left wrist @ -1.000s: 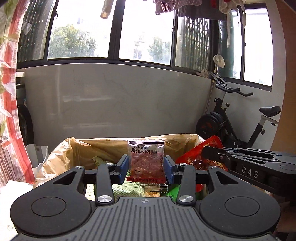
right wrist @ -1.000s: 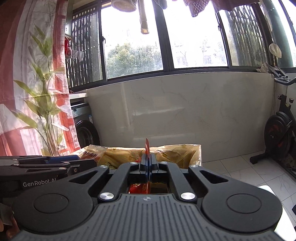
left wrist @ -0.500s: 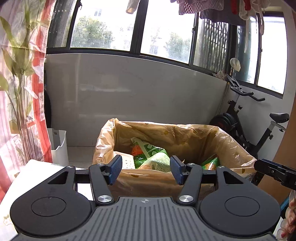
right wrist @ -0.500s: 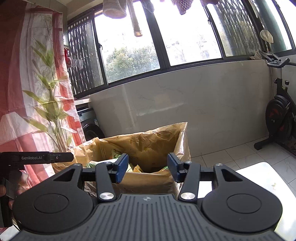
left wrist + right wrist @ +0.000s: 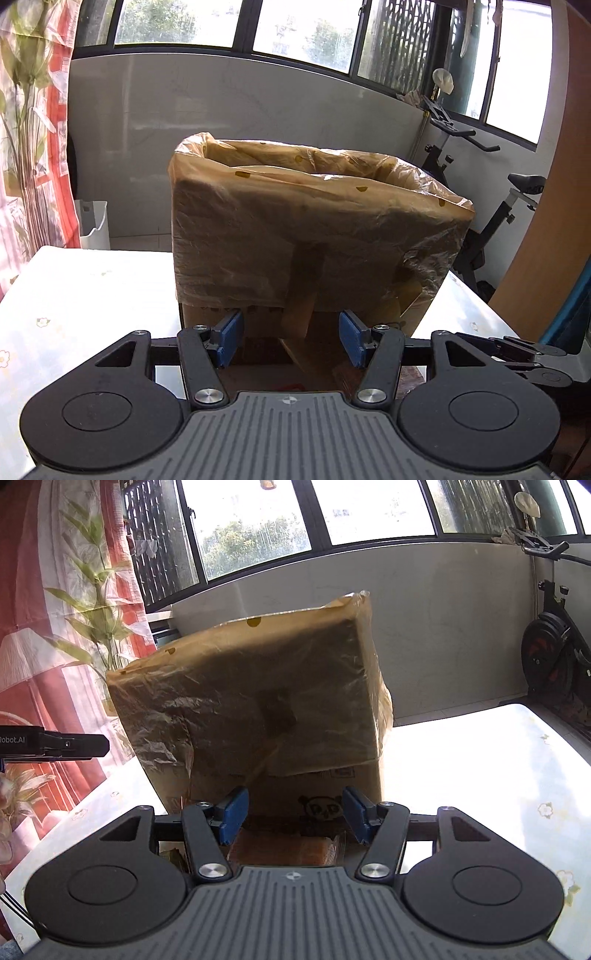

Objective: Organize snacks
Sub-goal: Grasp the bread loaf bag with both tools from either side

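Both my left hand-held gripper and right hand-held gripper, jaws just opened and empty, now sit lower, facing the plastic-lined brown cardboard box instead of holding snack packets above it.

Home balcony rm: exercise bike, curtain, laundry overhead.

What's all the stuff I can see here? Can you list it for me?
cardboard box: one, brown, on the table
plastic liner: one, yellowish, draped over the box
snack packet: one, orange, on the table before the box
table: one, white, flowered
exercise bike: one, black, right background
curtain: one, red and white, left
bin: one, white, floor behind table
left hand-held gripper: open, empty
right hand-held gripper: open, above the packet
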Tool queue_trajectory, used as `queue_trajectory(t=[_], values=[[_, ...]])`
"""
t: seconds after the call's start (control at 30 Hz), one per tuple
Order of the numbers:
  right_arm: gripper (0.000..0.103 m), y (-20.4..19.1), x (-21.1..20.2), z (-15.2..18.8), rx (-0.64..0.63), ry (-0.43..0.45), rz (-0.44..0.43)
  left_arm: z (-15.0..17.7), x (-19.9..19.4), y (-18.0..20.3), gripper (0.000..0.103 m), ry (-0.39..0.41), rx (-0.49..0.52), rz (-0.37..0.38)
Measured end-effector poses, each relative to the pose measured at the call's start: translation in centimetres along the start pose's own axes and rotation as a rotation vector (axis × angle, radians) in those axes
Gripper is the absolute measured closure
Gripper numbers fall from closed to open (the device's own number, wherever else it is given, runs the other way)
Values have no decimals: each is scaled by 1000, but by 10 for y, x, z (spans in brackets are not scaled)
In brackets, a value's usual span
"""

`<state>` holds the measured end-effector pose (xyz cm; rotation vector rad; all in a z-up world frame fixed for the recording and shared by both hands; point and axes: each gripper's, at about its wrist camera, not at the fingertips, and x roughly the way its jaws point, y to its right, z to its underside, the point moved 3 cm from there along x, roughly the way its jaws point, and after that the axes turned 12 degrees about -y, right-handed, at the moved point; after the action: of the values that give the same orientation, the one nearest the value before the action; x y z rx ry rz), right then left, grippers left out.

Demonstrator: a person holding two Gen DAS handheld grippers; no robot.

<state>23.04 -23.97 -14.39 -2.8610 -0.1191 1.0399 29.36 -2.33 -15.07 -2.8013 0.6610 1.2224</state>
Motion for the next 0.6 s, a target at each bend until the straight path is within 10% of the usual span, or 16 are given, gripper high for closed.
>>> queue_trajectory(t=[0.6], values=[[23,-4,31,47,-226,-151,-62,47,112,44,45,-263,-2,133]])
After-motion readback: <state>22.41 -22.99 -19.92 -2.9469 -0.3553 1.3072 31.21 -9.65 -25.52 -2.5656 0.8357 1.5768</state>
